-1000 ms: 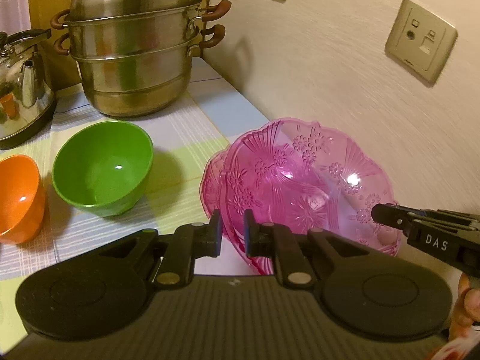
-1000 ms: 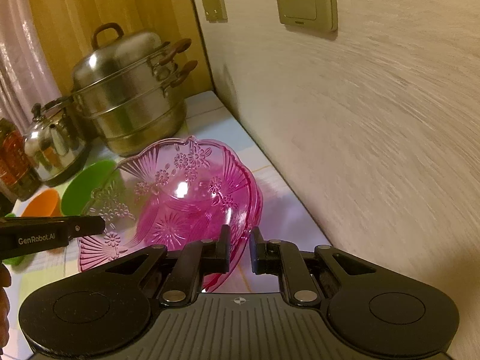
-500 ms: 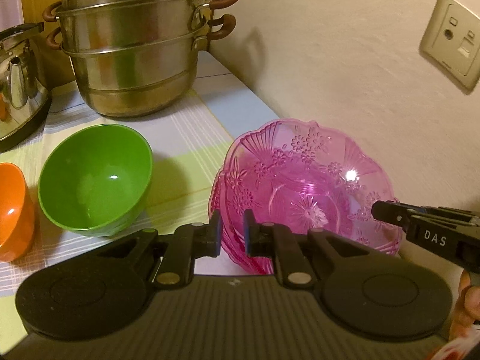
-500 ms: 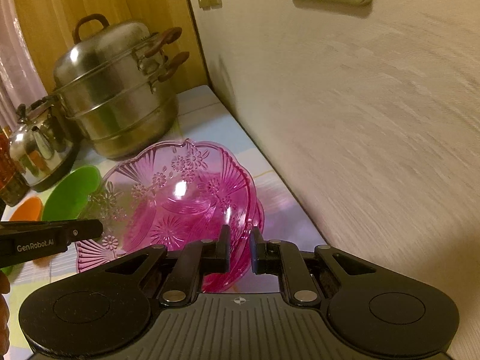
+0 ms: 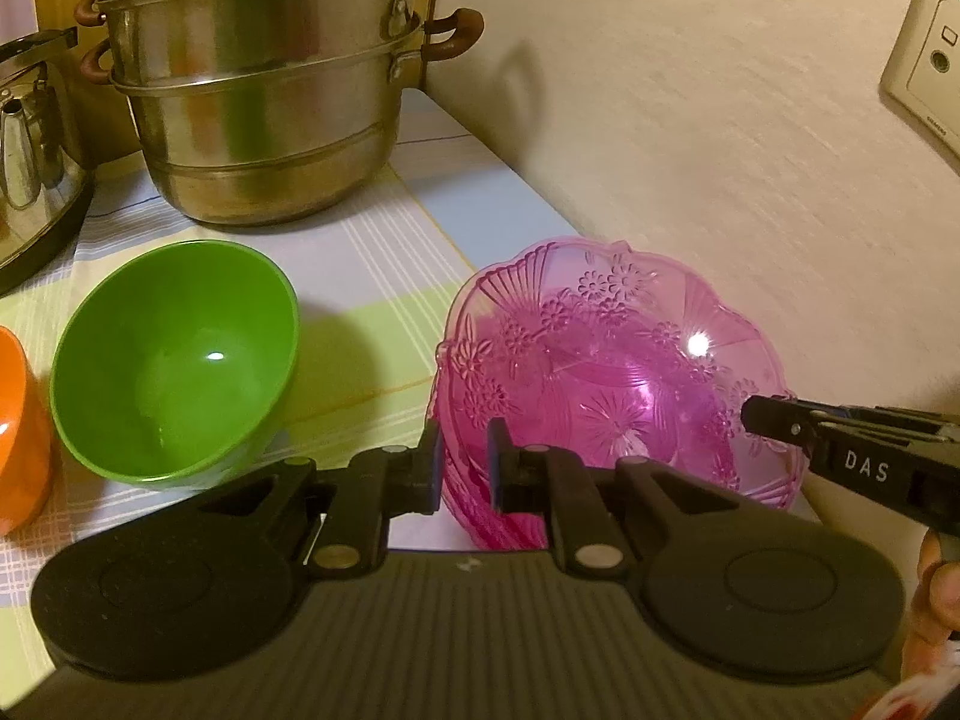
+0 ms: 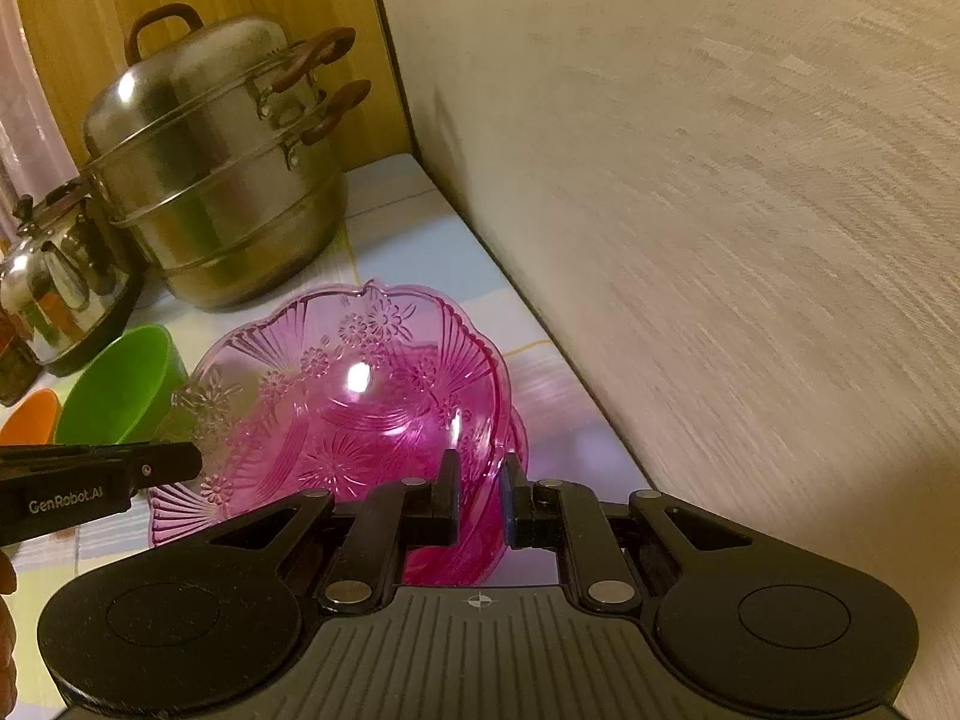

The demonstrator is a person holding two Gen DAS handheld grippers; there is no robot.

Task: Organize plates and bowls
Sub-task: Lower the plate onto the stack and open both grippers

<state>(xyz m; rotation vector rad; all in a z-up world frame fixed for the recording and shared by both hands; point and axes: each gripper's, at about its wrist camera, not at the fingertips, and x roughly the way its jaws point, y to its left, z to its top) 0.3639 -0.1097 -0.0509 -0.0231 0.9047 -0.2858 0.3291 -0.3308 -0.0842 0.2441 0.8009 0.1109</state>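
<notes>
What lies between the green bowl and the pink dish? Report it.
Nothing stands between them: only bare striped tablecloth separates the green bowl from the pink dish, plainest in the left wrist view.

The plate (image 5: 612, 372) is set on the counter (image 5: 384, 276) beside the wall (image 5: 690, 138). Two bowls (image 5: 174, 360) are placed left of it. The steamer (image 5: 264, 96) is seen behind them, the kettle (image 5: 30, 144) at its left.
</notes>
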